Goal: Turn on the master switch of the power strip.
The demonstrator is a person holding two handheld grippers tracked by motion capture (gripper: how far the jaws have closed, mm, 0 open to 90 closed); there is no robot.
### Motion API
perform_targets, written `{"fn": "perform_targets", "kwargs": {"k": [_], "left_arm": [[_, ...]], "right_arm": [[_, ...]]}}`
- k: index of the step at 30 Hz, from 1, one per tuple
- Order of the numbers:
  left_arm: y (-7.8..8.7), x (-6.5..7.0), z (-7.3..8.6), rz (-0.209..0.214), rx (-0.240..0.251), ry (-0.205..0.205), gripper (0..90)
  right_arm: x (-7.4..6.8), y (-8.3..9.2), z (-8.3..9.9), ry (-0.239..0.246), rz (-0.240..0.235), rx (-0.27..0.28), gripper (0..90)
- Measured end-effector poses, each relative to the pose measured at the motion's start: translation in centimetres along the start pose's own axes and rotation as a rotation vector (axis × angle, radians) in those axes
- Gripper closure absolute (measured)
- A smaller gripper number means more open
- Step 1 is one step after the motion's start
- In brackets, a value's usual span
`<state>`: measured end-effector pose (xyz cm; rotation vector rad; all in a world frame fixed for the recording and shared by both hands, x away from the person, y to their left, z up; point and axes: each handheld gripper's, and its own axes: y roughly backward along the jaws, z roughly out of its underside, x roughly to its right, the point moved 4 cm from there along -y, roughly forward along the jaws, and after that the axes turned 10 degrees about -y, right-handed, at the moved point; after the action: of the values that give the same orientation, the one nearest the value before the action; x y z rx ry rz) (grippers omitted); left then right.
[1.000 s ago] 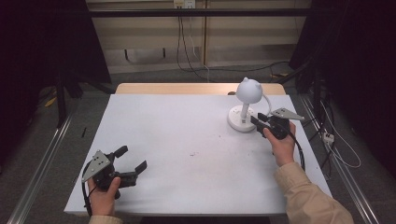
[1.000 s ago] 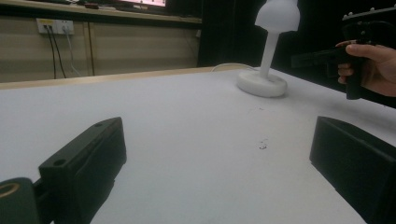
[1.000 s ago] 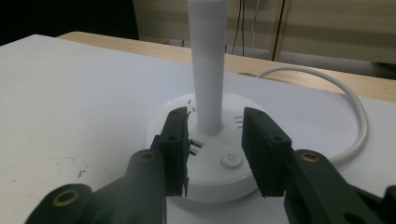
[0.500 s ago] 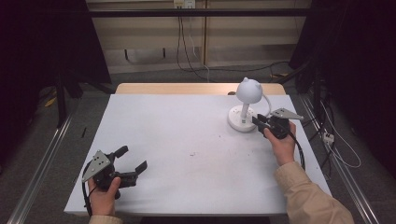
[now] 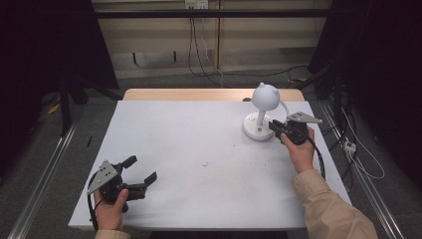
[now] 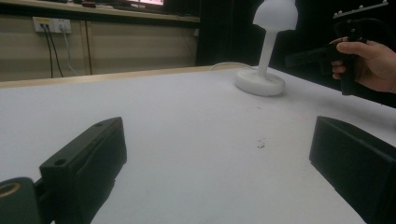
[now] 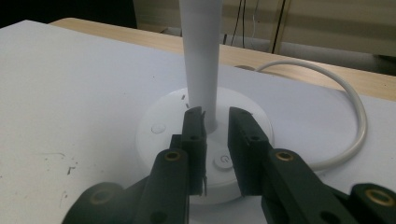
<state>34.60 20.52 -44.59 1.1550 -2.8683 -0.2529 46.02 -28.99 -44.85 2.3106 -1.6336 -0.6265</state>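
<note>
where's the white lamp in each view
High view: lamp stands upper right on the table, just left of the right gripper.
Left gripper view: upper right, far across the table.
Right gripper view: centre, stem and base straight ahead.
Shared landmark: the lamp's round base.

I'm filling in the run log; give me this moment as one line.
right gripper: jaws just closing, over lamp base, near stem, power button between | left gripper: open, idle | lamp: upright

A white table (image 5: 164, 149) with a wooden far edge stands before a beige wall (image 5: 149, 45) with hanging cables (image 5: 199, 45).
</note>
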Motion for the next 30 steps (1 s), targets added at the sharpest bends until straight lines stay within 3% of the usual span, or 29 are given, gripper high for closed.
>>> {"fn": "perform_targets", "kwargs": {"k": [30], "left_arm": [[-0.04, -0.03, 0.02, 0.001, -0.001, 0.001, 3.6]], "right_arm": [[0.31, -0.61, 0.05, 0.016, 0.027, -0.026, 85.2]]}}
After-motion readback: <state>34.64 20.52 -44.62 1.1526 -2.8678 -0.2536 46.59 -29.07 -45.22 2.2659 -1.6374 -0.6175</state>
